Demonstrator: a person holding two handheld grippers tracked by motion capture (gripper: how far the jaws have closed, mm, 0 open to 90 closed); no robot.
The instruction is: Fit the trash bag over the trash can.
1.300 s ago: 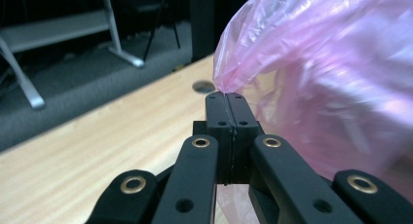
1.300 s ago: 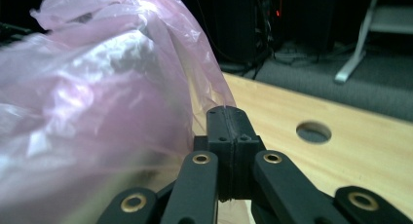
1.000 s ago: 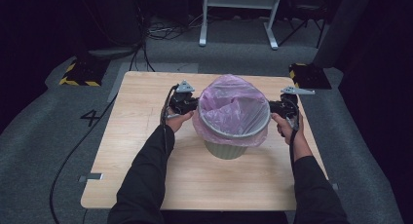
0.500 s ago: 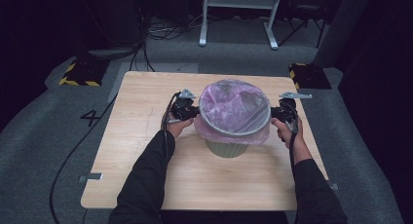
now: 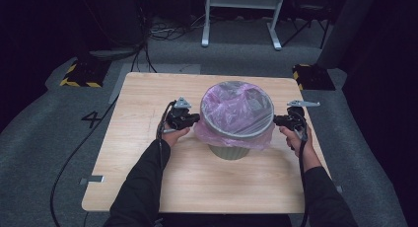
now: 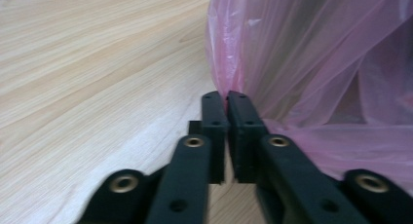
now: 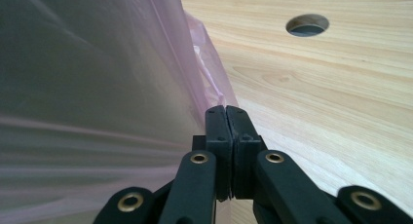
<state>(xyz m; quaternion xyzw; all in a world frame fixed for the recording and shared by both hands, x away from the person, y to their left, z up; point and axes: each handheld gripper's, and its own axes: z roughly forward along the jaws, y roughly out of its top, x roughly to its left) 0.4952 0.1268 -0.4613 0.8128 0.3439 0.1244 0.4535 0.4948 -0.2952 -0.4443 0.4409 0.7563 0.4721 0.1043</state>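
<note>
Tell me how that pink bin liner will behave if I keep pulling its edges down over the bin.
The pink bin liner looks thin and floppy: it wrinkles and drapes over the bin rim. Its see-through film probably stretches or tears under hard pulls. Both the left hand-held gripper and right hand-held gripper pinch only a small fold, so it may slip out.

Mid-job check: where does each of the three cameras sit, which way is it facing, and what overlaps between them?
High view: above the person's side, looking forward and down on the table; forearms, left tongs, right tongs, bin.
Left gripper view: on the left tongs, facing the pink bag; jaws closed on it.
Right gripper view: on the right tongs; jaws pinch the bag.
Shared: bag, tabletop.
</note>
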